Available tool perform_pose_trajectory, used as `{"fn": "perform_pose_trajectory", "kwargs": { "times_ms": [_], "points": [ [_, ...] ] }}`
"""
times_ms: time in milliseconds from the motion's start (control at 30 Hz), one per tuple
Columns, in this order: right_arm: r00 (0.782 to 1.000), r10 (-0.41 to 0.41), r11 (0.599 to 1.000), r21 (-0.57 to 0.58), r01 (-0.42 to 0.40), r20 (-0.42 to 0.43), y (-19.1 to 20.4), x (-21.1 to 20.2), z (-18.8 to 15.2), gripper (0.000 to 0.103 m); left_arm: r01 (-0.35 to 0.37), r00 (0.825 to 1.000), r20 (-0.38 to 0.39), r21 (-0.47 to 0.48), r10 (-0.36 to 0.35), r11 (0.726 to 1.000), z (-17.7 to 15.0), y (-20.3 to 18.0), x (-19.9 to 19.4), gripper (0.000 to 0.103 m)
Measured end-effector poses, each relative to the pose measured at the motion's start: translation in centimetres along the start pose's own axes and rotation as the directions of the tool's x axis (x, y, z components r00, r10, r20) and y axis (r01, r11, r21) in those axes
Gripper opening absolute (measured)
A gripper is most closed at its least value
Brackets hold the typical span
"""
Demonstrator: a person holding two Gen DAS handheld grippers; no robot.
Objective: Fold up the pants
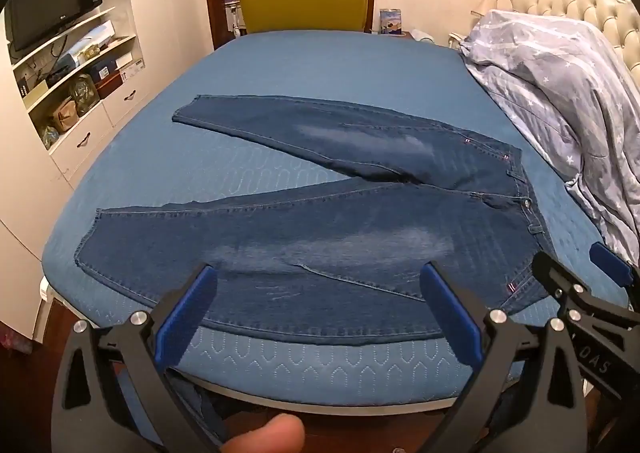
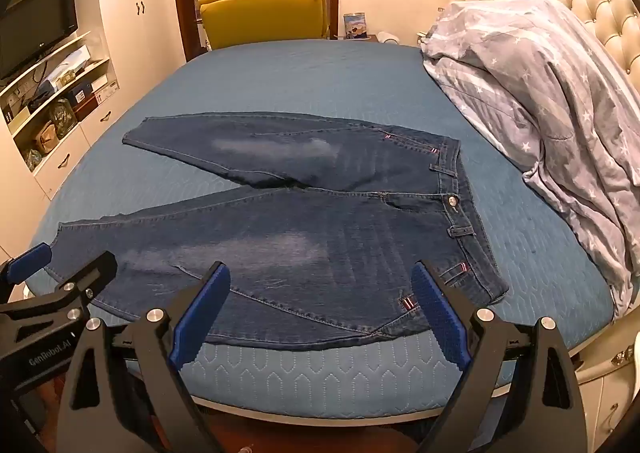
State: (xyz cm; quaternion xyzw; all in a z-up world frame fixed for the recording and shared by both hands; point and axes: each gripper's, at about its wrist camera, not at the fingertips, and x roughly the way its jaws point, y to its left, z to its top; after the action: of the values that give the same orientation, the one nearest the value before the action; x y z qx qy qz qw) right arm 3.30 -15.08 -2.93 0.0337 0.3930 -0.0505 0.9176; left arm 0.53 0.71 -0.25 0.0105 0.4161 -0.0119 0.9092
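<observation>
Fingers (image 1: pixel 188 317) of left gripper (image 1: pixel 318 289) spread wide, holding nothing; right gripper (image 2: pixel 322 287) likewise wide and empty. Both hover at near bed (image 2: pixel 320 369) edge. Jeans (image 2: pixel 300 237) lie flat just ahead, unfolded, legs splayed in V. Long axis runs left-right: waistband toward right, hems toward left. Judgement: left gripper nearer hem of near leg, right gripper nearer waistband; near leg closest to both.

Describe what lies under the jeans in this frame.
The jeans lie spread, legs apart, directly on the blue quilted bed cover, which shows all around and between the legs. Whatever lies beneath the denim itself is covered and cannot be seen.
</observation>
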Motion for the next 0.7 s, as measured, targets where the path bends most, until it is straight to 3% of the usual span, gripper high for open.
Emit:
{"fn": "perform_pose_trajectory", "kwargs": {
  "times_ms": [700],
  "points": [
    [1.000,-0.006,1.000,0.018,0.006,-0.009,-0.74,0.27,0.07,0.089,-0.008,1.000,0.010,-0.028,0.008,1.000,-0.01,1.05,0.02,0.102]
  ]
}}
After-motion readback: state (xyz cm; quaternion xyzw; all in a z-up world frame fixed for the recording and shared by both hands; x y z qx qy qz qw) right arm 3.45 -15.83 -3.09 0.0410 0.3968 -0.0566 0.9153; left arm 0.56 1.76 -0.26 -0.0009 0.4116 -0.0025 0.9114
